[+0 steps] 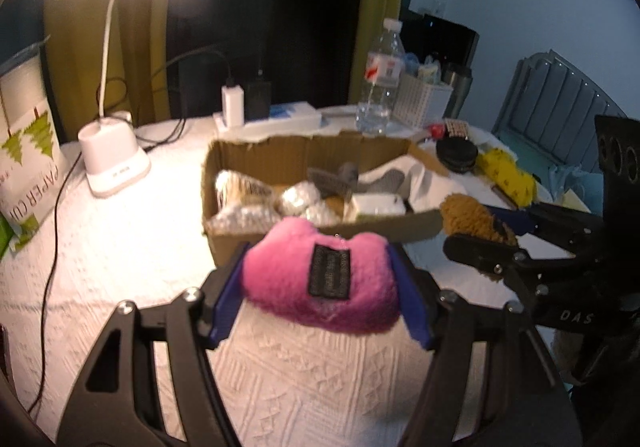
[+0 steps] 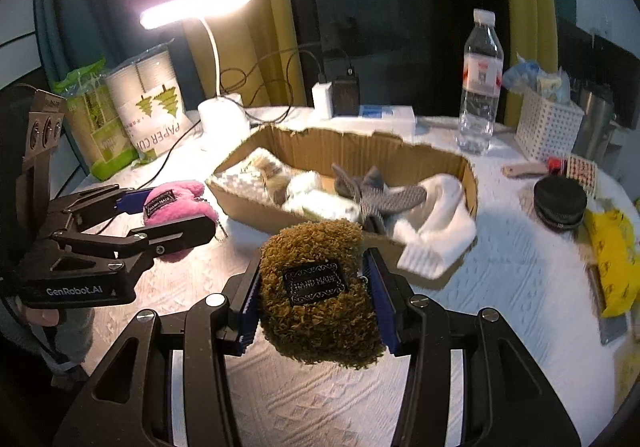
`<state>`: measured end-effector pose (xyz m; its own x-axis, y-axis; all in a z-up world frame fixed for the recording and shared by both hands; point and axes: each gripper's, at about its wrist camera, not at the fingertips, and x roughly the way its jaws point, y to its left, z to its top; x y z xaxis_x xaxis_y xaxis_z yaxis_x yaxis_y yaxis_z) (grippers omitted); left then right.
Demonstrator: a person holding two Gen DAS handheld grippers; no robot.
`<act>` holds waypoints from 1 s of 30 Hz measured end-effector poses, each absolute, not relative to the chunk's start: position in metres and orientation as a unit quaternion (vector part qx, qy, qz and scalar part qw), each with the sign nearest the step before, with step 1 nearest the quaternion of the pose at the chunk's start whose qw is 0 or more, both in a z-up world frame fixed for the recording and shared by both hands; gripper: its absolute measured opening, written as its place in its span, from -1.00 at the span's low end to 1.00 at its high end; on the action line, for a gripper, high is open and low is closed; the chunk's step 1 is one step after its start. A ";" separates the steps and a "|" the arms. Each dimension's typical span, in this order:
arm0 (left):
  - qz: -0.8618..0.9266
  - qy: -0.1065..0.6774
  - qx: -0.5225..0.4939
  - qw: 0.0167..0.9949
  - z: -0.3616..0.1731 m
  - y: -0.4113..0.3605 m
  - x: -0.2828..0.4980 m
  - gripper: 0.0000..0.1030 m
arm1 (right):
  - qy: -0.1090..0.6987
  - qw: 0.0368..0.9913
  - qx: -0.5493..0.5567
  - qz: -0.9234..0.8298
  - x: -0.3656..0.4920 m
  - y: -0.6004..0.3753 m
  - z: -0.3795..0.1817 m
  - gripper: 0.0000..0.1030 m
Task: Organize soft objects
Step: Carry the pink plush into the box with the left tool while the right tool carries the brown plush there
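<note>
My left gripper [image 1: 320, 295] is shut on a pink plush pouch [image 1: 280, 283] with a black label, held above the white tablecloth just in front of the cardboard box [image 1: 320, 235]. It also shows in the right wrist view [image 2: 172, 215], with the pink pouch [image 2: 176, 203]. My right gripper [image 2: 314, 299] is shut on a brown fuzzy pouch [image 2: 316, 327] with a black label, near the box's front wall [image 2: 256, 217]. In the left wrist view the brown pouch [image 1: 468, 217] sits at the box's right corner. The box holds white and grey soft items [image 2: 376, 191].
A lit desk lamp [image 1: 114, 159] stands left of the box, with a paper cup pack [image 2: 148, 111] beside it. Behind the box are chargers [image 2: 338, 97], a water bottle [image 2: 480, 83] and a white basket [image 2: 548, 127]. A black round case [image 2: 560, 203] and yellow bag [image 2: 616, 267] lie right.
</note>
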<state>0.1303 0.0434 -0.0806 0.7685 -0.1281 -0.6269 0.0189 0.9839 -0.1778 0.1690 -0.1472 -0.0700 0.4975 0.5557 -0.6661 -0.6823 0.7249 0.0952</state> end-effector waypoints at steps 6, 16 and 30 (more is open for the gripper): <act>-0.038 0.320 -0.080 0.943 -0.065 0.048 0.135 0.32 | 0.334 0.866 -0.094 0.361 0.174 -0.144 -0.054 -0.03; -0.038 0.294 -0.071 0.952 -0.043 0.053 0.150 0.32 | 0.313 0.876 -0.078 0.358 0.194 -0.145 -0.036 -0.03; -0.037 0.293 -0.074 0.953 -0.048 0.056 0.195 0.32 | 0.305 0.870 -0.082 0.378 0.235 -0.123 -0.038 -0.03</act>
